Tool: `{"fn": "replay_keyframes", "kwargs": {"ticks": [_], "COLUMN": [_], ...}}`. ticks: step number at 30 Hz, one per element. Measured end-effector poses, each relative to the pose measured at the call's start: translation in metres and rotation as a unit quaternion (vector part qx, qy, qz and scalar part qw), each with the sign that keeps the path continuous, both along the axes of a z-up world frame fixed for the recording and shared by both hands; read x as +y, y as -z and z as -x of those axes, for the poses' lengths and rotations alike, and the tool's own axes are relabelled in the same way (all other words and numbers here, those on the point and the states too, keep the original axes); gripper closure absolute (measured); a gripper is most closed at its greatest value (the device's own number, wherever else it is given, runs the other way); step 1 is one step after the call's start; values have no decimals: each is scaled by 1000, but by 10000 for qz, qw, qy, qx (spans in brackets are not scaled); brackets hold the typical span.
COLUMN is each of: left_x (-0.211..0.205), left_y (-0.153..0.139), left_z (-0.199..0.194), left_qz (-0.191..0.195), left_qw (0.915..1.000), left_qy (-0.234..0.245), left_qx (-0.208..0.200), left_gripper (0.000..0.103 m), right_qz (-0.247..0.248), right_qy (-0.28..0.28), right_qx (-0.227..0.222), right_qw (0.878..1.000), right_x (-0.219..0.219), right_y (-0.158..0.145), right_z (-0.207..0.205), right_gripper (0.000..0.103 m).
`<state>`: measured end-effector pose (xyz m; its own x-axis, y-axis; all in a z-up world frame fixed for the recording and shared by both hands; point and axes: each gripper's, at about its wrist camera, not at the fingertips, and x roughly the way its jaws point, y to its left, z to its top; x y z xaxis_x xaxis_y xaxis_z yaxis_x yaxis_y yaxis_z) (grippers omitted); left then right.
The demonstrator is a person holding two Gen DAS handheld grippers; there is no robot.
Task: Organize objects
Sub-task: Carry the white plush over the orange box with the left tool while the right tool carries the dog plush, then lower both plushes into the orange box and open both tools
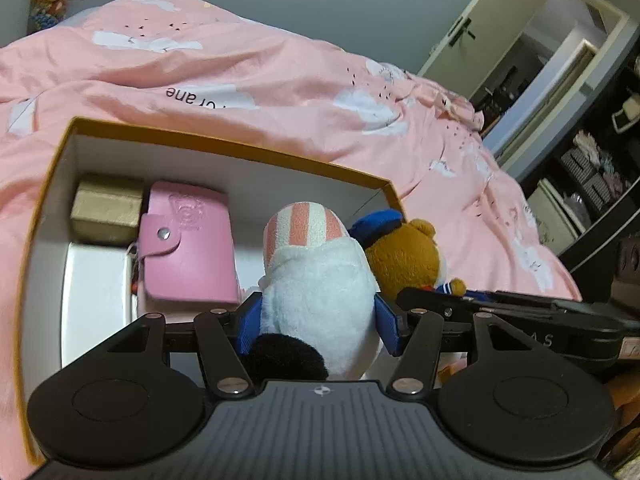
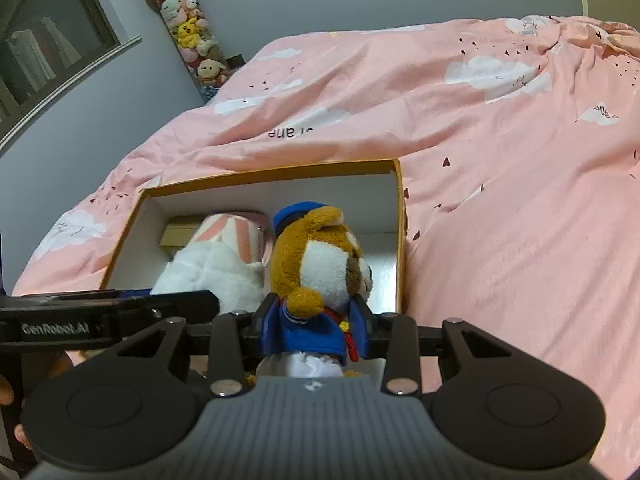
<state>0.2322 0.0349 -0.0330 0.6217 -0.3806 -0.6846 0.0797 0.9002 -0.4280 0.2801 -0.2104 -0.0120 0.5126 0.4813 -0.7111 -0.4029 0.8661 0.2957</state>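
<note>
An orange box (image 1: 224, 146) with a white inside lies open on the pink bed. My left gripper (image 1: 318, 320) is shut on a white plush toy (image 1: 320, 292) with a pink-striped cap, held over the box. A gold box (image 1: 106, 214) and a pink snap wallet (image 1: 188, 244) lie inside at the left. My right gripper (image 2: 314, 326) is shut on a brown plush bear (image 2: 316, 260) in a blue sailor outfit, just beside the white plush toy (image 2: 212, 268) and above the orange box (image 2: 276, 170). The bear (image 1: 404, 256) shows at the right in the left wrist view.
The pink cloud-print duvet (image 2: 500, 180) covers the bed all around the box. A tall tube of plush toys (image 2: 188, 28) stands at the far wall. An open door (image 1: 492, 20) and dark shelves (image 1: 592, 176) lie to the right of the bed.
</note>
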Motion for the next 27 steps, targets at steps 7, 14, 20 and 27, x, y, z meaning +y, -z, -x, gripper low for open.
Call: {"fn": "replay_keyframes", "kwargs": {"ticks": [7, 14, 20, 27], "left_x": [-8, -8, -15, -14], "left_y": [2, 20, 28, 33], "left_z": [-27, -56, -60, -56], "left_qz": [-493, -857, -1196, -1194], "left_qw": [9983, 9943, 9894, 9887], "left_qy": [307, 586, 822, 896], "left_qx": [-106, 233, 60, -143], "left_gripper": [36, 36, 36, 32], "right_qz": [217, 614, 1234, 1464], "right_qy": [6, -237, -547, -812], "right_qx": [157, 148, 105, -26], "right_qw": [9996, 9977, 9908, 9859], "right_x": [17, 38, 51, 53], "right_y": [18, 31, 35, 37], "right_z": [-39, -64, -76, -78], "right_gripper": [64, 64, 64, 64]}}
